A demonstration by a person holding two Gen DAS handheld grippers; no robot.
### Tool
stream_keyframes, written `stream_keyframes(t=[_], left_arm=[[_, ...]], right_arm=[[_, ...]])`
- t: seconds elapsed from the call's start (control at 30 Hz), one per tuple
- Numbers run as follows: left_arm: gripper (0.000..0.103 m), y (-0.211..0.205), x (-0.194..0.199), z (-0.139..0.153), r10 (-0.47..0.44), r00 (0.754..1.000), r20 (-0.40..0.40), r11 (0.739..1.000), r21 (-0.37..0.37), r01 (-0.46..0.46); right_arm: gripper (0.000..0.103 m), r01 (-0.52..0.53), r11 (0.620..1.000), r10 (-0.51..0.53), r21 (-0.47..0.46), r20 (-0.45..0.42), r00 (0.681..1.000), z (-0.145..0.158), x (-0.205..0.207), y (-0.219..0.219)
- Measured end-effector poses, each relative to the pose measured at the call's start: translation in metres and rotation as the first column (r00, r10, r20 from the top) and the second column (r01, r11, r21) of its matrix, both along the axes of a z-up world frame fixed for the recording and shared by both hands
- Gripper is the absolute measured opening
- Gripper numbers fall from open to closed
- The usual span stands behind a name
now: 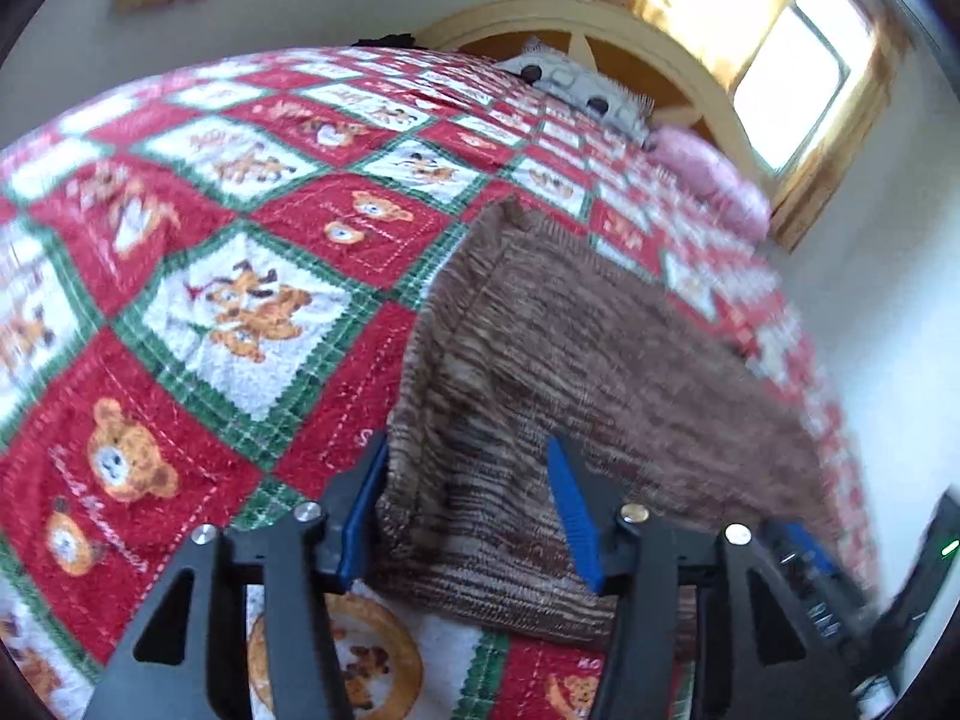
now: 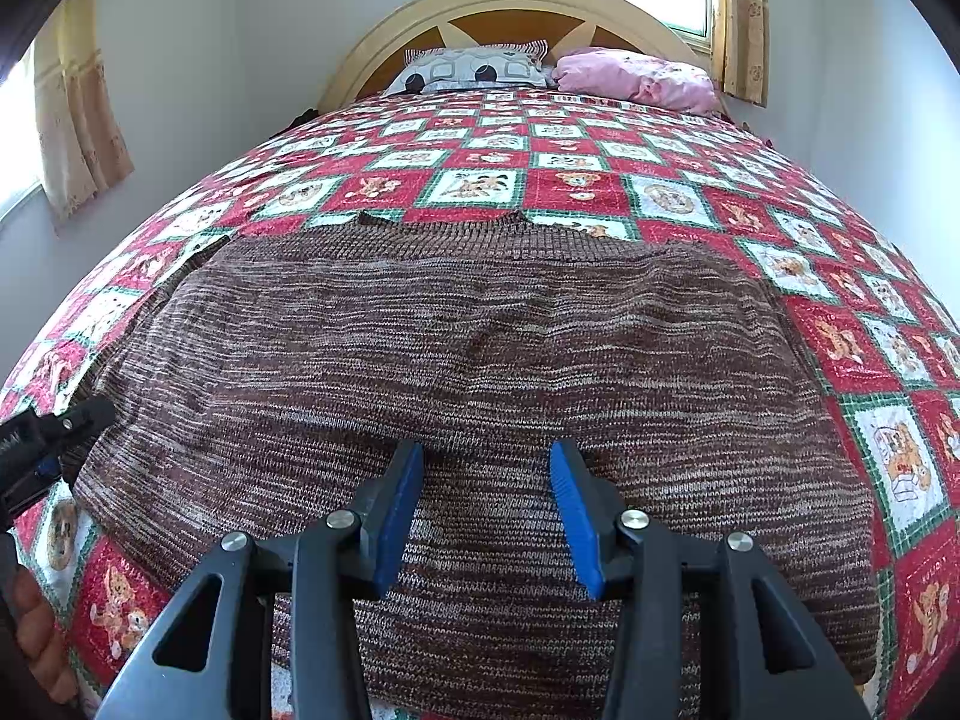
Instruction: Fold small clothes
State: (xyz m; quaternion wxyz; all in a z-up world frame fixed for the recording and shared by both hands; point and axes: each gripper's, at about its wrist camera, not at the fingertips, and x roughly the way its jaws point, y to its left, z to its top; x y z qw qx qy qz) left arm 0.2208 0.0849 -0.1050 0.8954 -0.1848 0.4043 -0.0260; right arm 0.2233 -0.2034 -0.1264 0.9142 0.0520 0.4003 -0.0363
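Step in hand: While the brown knit garment (image 2: 468, 360) lay spread flat on the bedspread (image 2: 888, 372), the job looked to be picking up its near edge for a first fold.
How to do it well: Each gripper would best pinch one layer of hem near a corner, both lifting together so the knit carried over evenly rather than bunching.
Left gripper (image 1: 468, 504): Its jaws stood partly apart over the garment's near left corner; fabric sat between the blue pads, which did not visibly press on it, so I judged nothing was held.
Right gripper (image 2: 486, 510): Its jaws stood partly apart above the near middle of the knit, pads clear of the cloth, gripping nothing.
Garment's place: At the foot end of the bed, well apart from the pillows (image 2: 474, 69) by the headboard.
Garment's look: Marled brown and cream in fine horizontal rows, mostly smooth, with a slight ripple mid-panel and an uneven far edge.
Risk: The soft knit could stretch or slip if caught too shallowly.
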Motion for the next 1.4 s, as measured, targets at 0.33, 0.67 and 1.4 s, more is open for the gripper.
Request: stream_keyframes(t=[0.33,0.67,1.4], left_arm=[[0.026,0.004,-0.002,-0.003,0.026,1.0,-0.005,0.998,0.048,-0.026],[0.025,0.006,-0.004,-0.005,0.029,1.0,0.012,0.999,0.02,-0.029],[0.013,0.02,-0.016,-0.004,0.032,0.992,0.123,0.99,-0.139,-0.015]], right_arm=[[0.046,0.001,1.0,-0.001,-0.016,-0.004,1.0,0.0,0.0,0.003],[0.046,-0.063,0.998,0.064,-0.007,0.118,0.991,0.045,-0.001,0.028],[0.057,-0.316,0.892,0.393,0.324,-0.206,0.896,0.021,0.173,0.176]])
